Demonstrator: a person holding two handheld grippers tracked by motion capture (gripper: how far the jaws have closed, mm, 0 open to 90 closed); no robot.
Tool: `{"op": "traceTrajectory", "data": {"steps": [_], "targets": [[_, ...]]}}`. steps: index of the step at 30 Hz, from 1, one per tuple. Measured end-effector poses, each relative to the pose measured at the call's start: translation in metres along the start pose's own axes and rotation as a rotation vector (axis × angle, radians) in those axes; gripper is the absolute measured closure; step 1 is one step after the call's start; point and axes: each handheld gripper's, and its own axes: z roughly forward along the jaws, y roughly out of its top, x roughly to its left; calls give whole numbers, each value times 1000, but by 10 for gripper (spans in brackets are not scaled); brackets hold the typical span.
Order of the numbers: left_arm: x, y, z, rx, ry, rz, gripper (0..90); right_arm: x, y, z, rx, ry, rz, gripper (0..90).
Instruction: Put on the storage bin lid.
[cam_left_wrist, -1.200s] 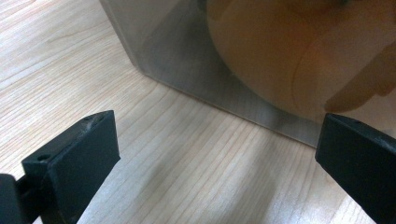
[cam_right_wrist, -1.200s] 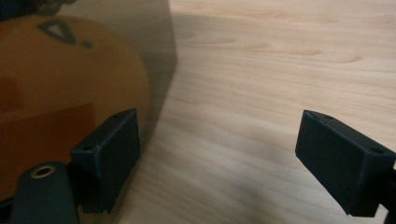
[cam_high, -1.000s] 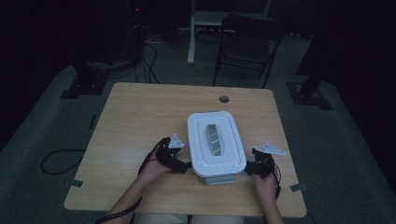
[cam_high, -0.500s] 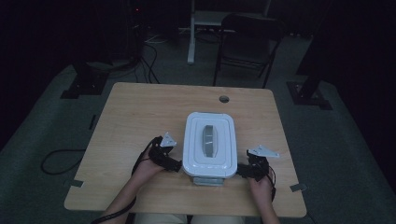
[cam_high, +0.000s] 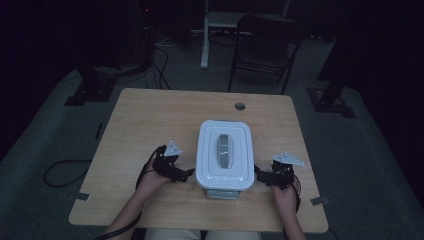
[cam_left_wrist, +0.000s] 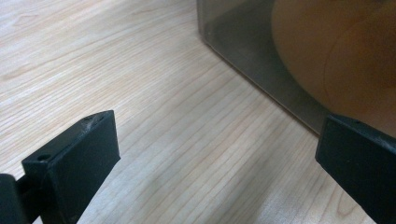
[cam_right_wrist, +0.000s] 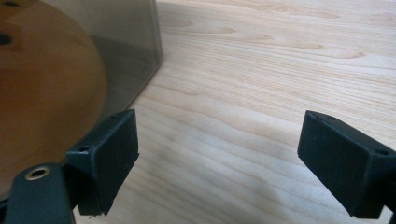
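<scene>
Your left gripper stands with jaws apart, nothing between them. Between both tools sits the lidded clear container, lid on, nothing yet gripped. Your right gripper likewise gapes, just beside its wall.

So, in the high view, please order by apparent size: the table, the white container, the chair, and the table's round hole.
1. Table, clearly the largest.
2. Chair and white container: they look similar in extent, and the chair stands farther away in the dark, so I leave them unranked.
3. Round hole, the smallest.
</scene>
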Motion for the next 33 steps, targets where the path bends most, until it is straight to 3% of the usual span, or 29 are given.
{"op": "traceTrajectory", "data": {"steps": [11,20,26,33], "targets": [[2,-2,-1,-24,50,-20,3,-7,3,7,-4,-18,10,121],[15,-11,-9,-59,103,-91,3,-8,4,3,-22,-4,8,123],[20,-12,-17,-84,110,-110,3,-8,3,3,-17,-6,10,123],[22,-15,-23,-74,109,-107,3,-9,3,1,-24,-8,7,123]]}}
